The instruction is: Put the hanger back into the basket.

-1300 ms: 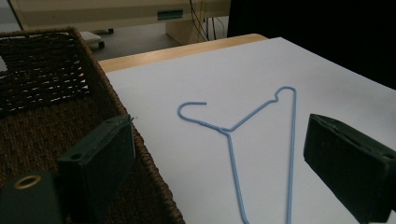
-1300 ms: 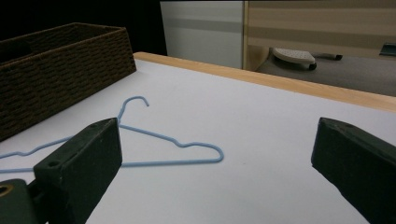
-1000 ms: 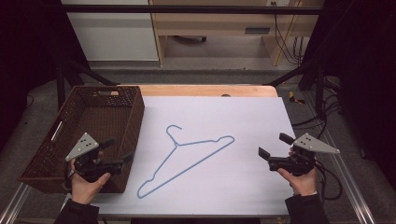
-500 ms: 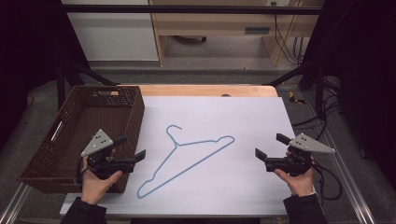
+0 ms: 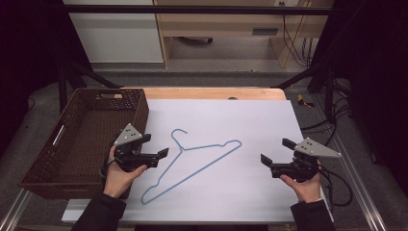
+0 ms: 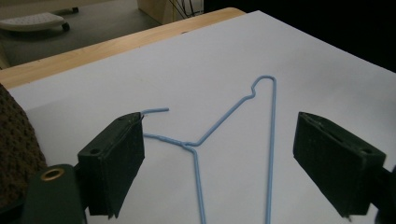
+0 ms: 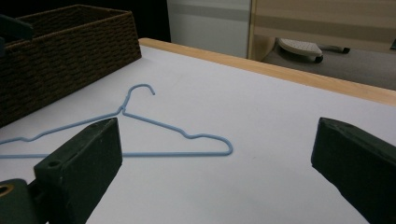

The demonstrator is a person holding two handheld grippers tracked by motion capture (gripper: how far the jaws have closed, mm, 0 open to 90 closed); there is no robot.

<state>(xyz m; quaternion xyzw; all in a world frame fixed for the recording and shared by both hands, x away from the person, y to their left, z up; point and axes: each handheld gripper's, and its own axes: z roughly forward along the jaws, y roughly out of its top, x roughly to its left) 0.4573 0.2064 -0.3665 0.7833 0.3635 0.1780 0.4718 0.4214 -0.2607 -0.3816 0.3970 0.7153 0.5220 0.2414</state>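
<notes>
On white table [image 5: 269, 120]: one blue hanger [image 5: 192, 166], one basket [image 5: 82, 139]; left tongs [image 5: 156, 151] narrowing, right tongs [image 5: 275, 154] apart, both empty.

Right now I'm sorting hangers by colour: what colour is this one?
Light blue: the hanger shows best in the left gripper view.

The hanger [image 5: 192, 163] in front of me is thin wire with a smooth light blue coating, a little glossy. It lies on a matt white sheet [image 5: 269, 125], smooth like paper, over a table [image 5: 211, 93] with a pale wood edge at the far side. On my left the basket [image 5: 82, 139] is dark brown woven wicker, rough. My jaws look like matt black plastic.
</notes>
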